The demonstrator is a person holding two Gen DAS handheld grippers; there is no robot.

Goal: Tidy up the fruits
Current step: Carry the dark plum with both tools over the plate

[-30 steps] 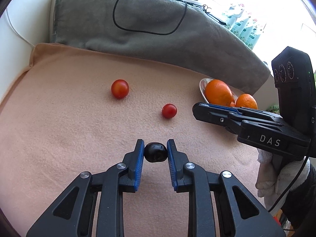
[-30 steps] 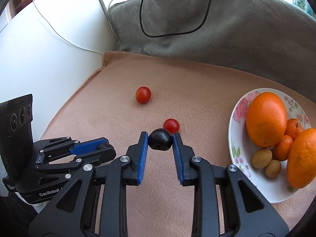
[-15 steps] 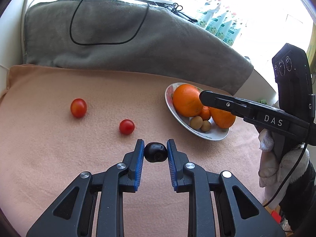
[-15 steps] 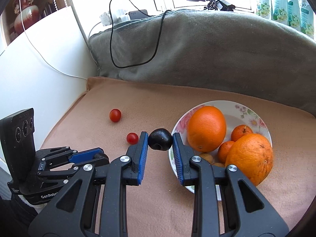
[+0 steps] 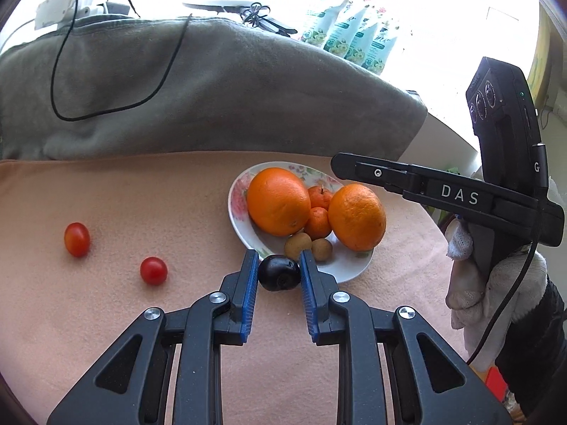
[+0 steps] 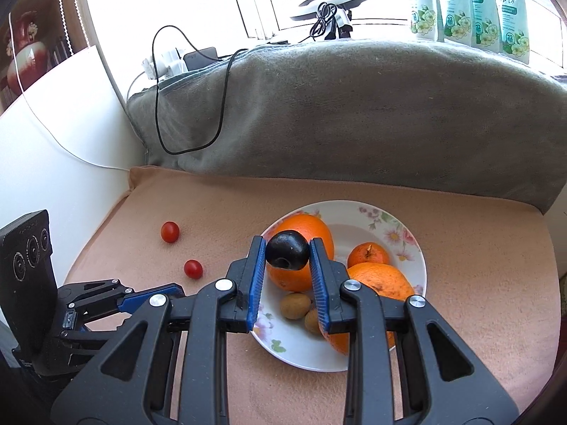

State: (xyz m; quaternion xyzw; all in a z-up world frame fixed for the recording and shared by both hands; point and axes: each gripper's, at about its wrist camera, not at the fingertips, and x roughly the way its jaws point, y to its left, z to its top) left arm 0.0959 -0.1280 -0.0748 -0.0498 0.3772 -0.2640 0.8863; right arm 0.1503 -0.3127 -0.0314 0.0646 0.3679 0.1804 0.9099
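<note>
Hovering tools point(image 5: 278, 276) point(image 6: 287, 251), each gripping plum point(image 5: 278, 272)

A peach-coloured blanket point(image 6: 478, 258) is covering the surface. Lying directly on it are 2 cherry tomatoes, 1 farther left point(image 5: 76, 239) and 1 nearer the plate point(image 5: 153, 270), well apart from each other. A floral plate point(image 6: 407, 233) is resting on it to their right. A grey blanket point(image 6: 372, 113) is bordering its far edge.
</note>
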